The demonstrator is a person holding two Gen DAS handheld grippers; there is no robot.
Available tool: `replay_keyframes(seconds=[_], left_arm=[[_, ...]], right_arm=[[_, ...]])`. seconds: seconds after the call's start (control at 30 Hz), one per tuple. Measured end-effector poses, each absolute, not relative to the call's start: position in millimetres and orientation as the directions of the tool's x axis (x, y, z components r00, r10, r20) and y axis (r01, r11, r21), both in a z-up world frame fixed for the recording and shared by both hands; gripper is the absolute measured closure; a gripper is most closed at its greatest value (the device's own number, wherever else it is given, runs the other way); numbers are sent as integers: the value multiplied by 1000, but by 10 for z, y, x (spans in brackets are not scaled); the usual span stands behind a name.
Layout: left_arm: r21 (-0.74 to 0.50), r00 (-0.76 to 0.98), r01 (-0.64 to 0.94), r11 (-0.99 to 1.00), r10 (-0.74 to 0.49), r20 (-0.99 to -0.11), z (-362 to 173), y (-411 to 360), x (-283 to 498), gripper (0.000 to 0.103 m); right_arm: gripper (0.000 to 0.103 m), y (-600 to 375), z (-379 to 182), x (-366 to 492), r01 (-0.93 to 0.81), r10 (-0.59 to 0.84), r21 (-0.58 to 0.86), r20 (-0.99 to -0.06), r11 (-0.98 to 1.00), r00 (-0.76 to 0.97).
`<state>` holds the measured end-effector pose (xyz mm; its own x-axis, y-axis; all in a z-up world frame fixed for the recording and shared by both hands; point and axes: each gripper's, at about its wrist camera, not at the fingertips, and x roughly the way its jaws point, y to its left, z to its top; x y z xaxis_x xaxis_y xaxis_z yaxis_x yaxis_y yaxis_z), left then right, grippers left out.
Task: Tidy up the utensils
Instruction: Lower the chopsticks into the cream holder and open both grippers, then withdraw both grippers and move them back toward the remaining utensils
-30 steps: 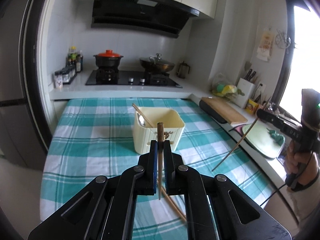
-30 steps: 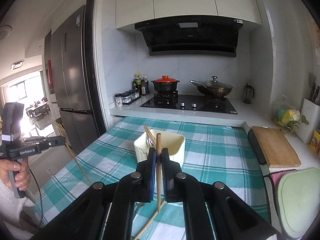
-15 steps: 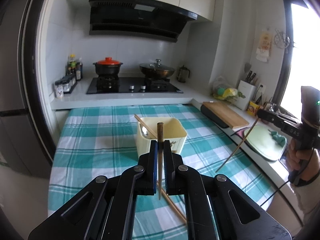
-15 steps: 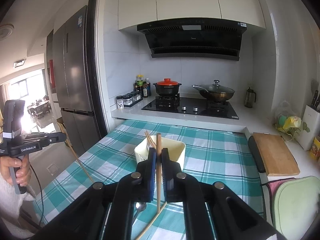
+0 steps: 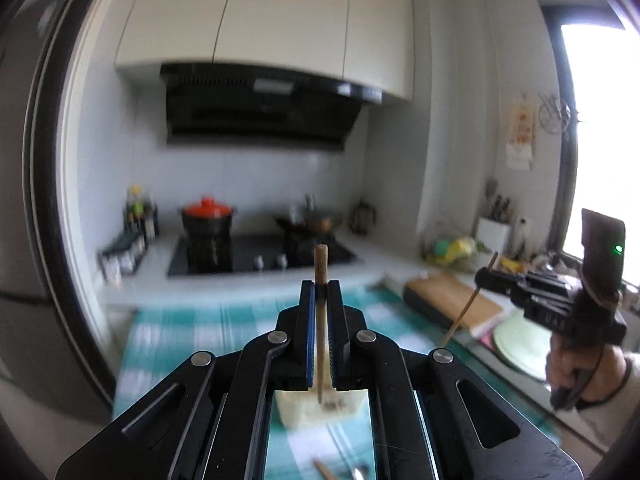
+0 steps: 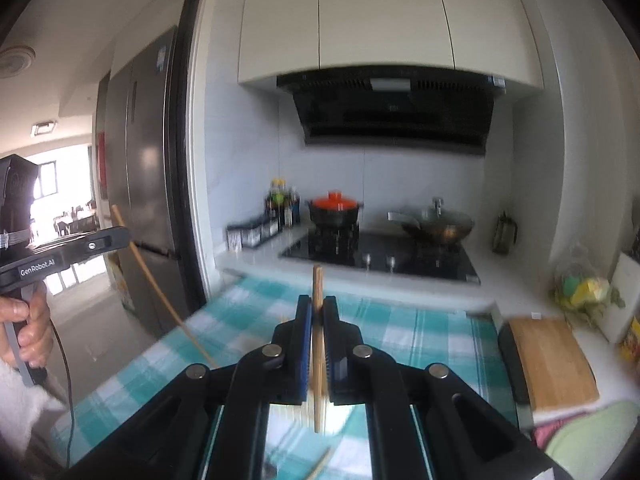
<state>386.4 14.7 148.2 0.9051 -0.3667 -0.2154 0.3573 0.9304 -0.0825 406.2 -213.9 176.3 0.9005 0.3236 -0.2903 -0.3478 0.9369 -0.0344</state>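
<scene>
- Left gripper [image 5: 320, 300]: jaws pressed on a chopstick [image 5: 320, 320] whose long axis stands near upright, blunt end at 12 o'clock, thin tip at 6.
- The cream holder [image 5: 316, 404] sits below and just beyond that tip, toward 6 o'clock on the checked tablecloth [image 5: 180, 340]; judged closest to this hand.
- Right gripper [image 6: 317, 316]: jaws pinching a second chopstick [image 6: 317, 344], also upright; the holder under it is blurred.
- Both grippers point nearly level, a little downward.
- More utensils lie loose on the cloth at 6 o'clock.
</scene>
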Motion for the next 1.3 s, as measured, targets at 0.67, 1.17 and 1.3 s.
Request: replay_keyframes(seconds=[0.67, 1.17, 1.3], left_arm=[[-251, 673, 218, 943, -331, -661, -33, -233, 5886, 99], [-157, 560, 305, 939, -311, -768, 28, 37, 4972, 33], [-73, 512, 346, 935, -254, -821, -221, 197, 4173, 25]], right_arm=[[97, -1820, 448, 6046, -334, 282, 61, -688, 941, 669], [58, -2332, 758, 5151, -381, 338, 100, -695, 919, 635], [55, -2652, 662, 4365, -405, 226, -53, -759, 913, 610]])
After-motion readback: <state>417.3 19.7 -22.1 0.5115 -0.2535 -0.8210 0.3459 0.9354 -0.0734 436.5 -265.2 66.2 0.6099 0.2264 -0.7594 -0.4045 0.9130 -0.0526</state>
